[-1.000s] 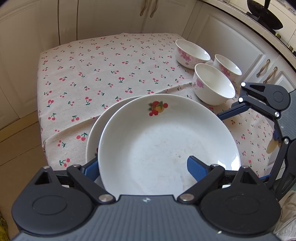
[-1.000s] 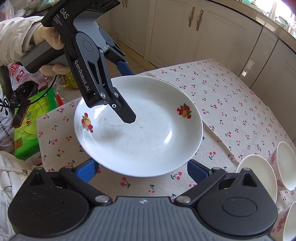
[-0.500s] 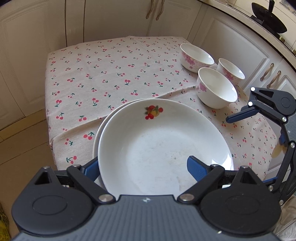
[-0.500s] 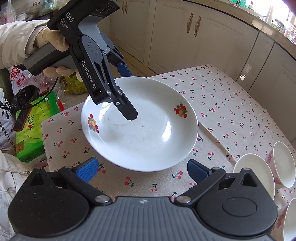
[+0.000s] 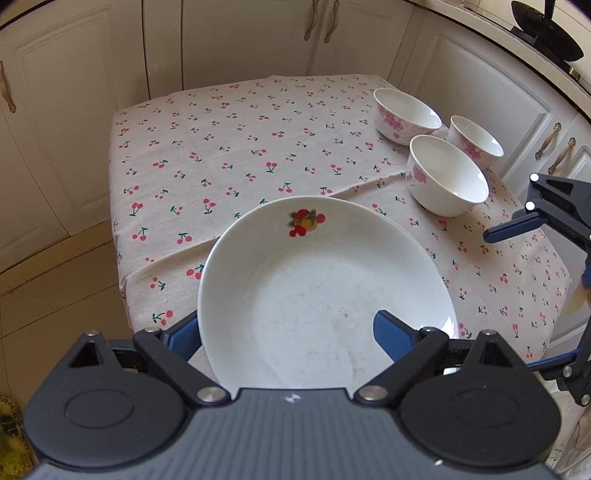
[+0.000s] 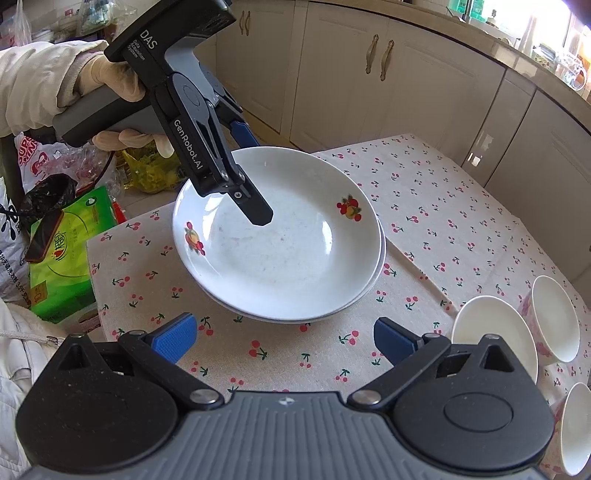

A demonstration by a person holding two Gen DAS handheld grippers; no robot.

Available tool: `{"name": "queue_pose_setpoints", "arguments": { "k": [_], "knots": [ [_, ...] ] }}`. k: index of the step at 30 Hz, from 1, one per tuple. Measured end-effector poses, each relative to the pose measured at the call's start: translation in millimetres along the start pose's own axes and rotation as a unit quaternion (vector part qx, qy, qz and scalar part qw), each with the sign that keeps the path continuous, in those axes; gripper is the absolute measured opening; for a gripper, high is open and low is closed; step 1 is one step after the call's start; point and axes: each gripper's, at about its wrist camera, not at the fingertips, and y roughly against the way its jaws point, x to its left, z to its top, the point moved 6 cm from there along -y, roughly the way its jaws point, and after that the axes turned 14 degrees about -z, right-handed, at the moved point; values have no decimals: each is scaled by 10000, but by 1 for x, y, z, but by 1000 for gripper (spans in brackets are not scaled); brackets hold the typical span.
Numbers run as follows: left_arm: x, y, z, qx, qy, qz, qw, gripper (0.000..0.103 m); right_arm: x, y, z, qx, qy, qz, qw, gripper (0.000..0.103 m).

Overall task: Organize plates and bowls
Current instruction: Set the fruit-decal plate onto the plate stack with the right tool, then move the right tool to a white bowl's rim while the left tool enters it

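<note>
A white deep plate with fruit prints (image 6: pixel 280 240) (image 5: pixel 321 291) lies stacked on a second white plate (image 6: pixel 382 258) near the table's corner. My left gripper (image 6: pixel 255 177) (image 5: pixel 286 332) has one finger over the plate's inside and one outside its rim; the jaws stand wide apart, straddling the rim. My right gripper (image 6: pixel 284 338) is open and empty, just short of the plates; it also shows in the left wrist view (image 5: pixel 535 218). Three white bowls with pink flowers (image 5: pixel 447 175) (image 5: pixel 406 114) (image 5: pixel 474 142) stand together at the table's far right.
The table has a cherry-print cloth (image 5: pixel 240 147). White cabinets (image 5: pixel 240 37) surround it closely. Bags and a green box (image 6: pixel 62 258) lie on the floor beside the table. A dark pan (image 5: pixel 546 33) stands on the counter.
The top plate has come down and now sits squarely on the lower plate, which is almost hidden. Both grippers have drawn back and higher from the table.
</note>
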Motion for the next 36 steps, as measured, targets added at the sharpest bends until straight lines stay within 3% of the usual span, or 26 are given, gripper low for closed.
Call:
{"name": "queue_pose_setpoints", "arguments": {
  "k": [4,9,14,21,26,31,36],
  "knots": [
    [2,0,-3,7,41,40,10000,95,1,5,-1,-52,-27,-20,10000,103],
    [-12,10,0,-162,-251,125,9995,95,2,12,-5,-96,-26,-90,9999,103],
    [-43,27,5,-627,-613,196,9960,96,-3,22,-14,-202,-217,-317,9991,103],
    [-103,23,-4,-1116,-1309,338,9845,97,-20,31,-44,-246,-825,-885,9923,103],
    [-137,6,-9,-1179,-1514,264,9811,97,-35,36,-69,-318,-1268,-1510,9799,103],
    [-152,-16,-7,-1058,-1487,131,9831,97,-49,38,-90,-434,-1824,-2025,9611,103],
    [-160,-31,5,-956,-1531,76,9835,97,-59,28,-104,-383,-2198,-2283,9477,103]
  ]
}}
